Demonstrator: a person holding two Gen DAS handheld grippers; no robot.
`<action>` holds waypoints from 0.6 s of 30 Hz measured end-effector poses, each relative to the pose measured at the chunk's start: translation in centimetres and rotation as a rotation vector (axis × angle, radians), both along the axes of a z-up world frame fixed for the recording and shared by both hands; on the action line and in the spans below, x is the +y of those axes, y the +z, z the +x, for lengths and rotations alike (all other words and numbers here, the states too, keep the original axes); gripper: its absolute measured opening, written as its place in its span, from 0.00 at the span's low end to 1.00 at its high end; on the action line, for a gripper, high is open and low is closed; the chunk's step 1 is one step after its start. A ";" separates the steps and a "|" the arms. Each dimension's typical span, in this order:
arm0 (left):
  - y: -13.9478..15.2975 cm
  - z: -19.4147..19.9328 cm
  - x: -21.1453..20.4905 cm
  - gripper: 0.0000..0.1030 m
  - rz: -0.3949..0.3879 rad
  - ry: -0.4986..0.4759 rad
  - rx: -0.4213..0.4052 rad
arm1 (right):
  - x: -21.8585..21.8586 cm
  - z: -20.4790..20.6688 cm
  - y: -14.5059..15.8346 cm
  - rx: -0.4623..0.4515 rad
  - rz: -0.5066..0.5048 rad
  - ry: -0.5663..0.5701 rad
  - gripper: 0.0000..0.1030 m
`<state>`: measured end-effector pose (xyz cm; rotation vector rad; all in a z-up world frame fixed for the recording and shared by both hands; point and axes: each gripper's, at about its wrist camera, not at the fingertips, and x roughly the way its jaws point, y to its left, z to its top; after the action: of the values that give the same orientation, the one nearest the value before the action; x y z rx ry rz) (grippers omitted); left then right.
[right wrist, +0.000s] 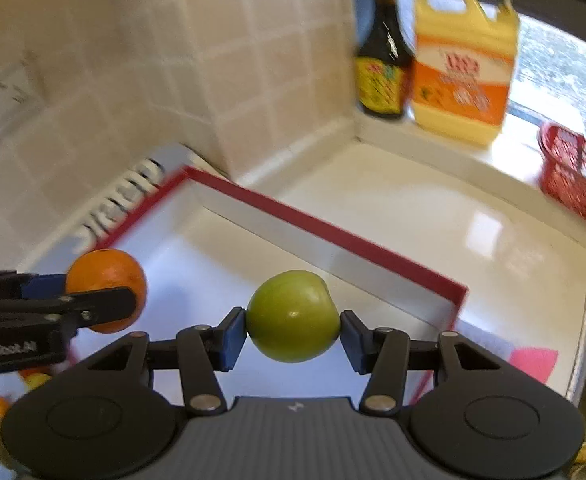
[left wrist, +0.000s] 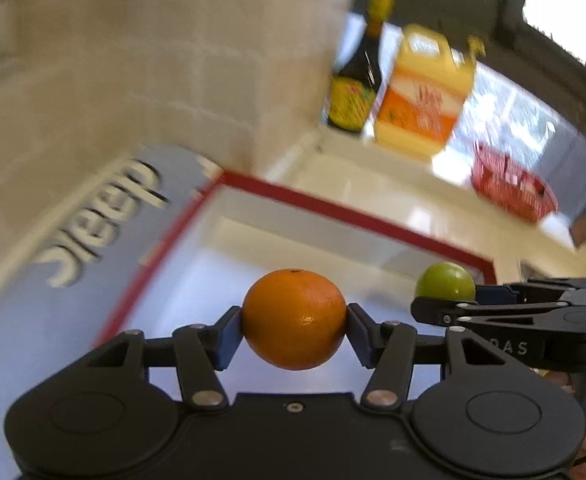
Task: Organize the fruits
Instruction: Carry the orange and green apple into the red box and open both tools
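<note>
Tiled walls meet behind a white table (right wrist: 433, 208), where a red-rimmed box (right wrist: 333, 232) lies open below you. Your left gripper (left wrist: 293, 322) has its fingers clamped on the orange (left wrist: 293, 320); your right gripper (right wrist: 293, 320) pinches the apple (right wrist: 293, 316). Both fruits hang above the box, side by side. Each looks firm, round and smooth, so it may roll or slip: keep the pads on the widest middle, and squeeze the apple gently, as it probably bruises.
</note>
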<state>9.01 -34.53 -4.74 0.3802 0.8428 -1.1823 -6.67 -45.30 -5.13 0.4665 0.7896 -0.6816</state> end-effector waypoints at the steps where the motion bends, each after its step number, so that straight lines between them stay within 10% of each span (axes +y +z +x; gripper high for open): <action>1: -0.6 -0.2 -0.5 0.65 0.018 -0.014 -0.001 | -0.2 -0.1 -0.6 0.013 0.002 -0.009 0.51; 18: -3.9 -0.6 -2.6 0.68 0.120 -0.034 -0.009 | -0.1 2.7 -4.6 0.234 -0.105 0.012 0.52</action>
<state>8.44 -37.17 -8.62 0.4996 0.9047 -1.1634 -3.99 -45.39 -9.75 0.2894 0.9709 -0.7717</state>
